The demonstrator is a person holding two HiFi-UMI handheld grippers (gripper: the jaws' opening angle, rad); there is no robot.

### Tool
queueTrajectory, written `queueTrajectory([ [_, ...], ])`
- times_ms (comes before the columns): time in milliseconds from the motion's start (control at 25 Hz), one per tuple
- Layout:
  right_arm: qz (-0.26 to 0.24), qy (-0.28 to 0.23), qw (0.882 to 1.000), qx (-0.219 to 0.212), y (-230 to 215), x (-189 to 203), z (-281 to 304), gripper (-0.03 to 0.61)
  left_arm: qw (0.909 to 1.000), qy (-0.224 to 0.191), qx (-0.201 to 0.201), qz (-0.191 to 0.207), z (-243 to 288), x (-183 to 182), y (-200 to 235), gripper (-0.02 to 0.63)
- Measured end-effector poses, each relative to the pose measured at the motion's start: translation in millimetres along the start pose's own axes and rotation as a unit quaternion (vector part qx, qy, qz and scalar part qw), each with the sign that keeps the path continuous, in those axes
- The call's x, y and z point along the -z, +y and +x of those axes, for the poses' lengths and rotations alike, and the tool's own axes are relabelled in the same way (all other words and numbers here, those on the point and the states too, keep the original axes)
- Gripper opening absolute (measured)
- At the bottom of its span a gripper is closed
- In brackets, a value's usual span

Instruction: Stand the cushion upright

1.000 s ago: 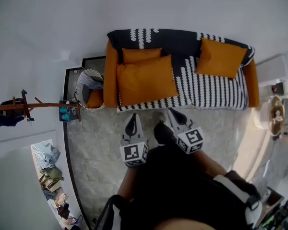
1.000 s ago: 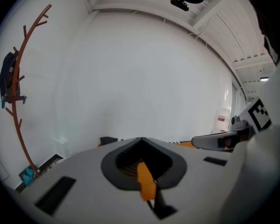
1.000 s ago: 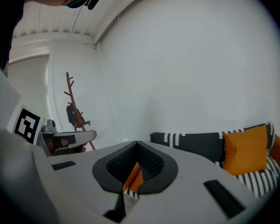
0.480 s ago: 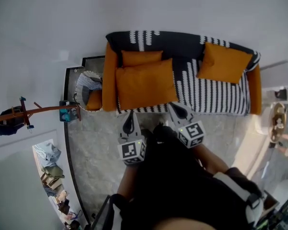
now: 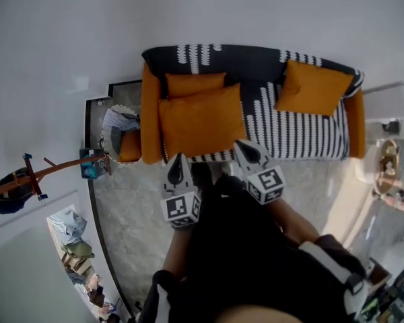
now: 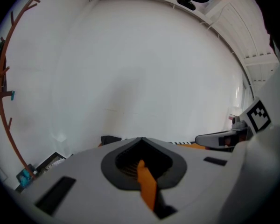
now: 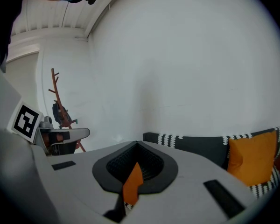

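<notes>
Sofa (image 5: 283,123): black-and-white striped, orange arms, against the wall.
Large cushion (image 5: 200,121): orange, lying flat on the sofa's left seat, just beyond both gripper tips.
Left gripper (image 5: 177,172): jaws closed together, empty, at the cushion's near edge.
Right gripper (image 5: 247,153): jaws closed together, empty, by the cushion's near right corner.

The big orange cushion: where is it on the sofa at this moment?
In the head view the big cushion sits at the left end of the sofa, in front of a smaller cushion and beside the left armrest.
</notes>
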State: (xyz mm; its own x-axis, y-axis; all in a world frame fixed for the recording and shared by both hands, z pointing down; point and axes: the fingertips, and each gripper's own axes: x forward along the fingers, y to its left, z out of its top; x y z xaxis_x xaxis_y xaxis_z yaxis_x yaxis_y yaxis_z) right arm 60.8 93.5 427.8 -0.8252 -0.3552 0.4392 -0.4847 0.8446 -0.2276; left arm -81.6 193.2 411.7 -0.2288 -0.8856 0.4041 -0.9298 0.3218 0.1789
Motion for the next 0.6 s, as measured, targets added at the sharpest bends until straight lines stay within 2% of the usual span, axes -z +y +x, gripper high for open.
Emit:
queueTrajectory([
  [440,0.030,0.021,0.997,0.061,-15.7,-10.8,75.5,-0.009,0.9990,0.025,0.038,0.000,66.9,-17.3,62.7,-0.002],
  [600,0.031,0.020,0.997,0.068,-18.6,-16.7,98.6,-0.009,0.9982,0.034,0.049,0.005,87.4,-19.4,83.5,-0.002],
])
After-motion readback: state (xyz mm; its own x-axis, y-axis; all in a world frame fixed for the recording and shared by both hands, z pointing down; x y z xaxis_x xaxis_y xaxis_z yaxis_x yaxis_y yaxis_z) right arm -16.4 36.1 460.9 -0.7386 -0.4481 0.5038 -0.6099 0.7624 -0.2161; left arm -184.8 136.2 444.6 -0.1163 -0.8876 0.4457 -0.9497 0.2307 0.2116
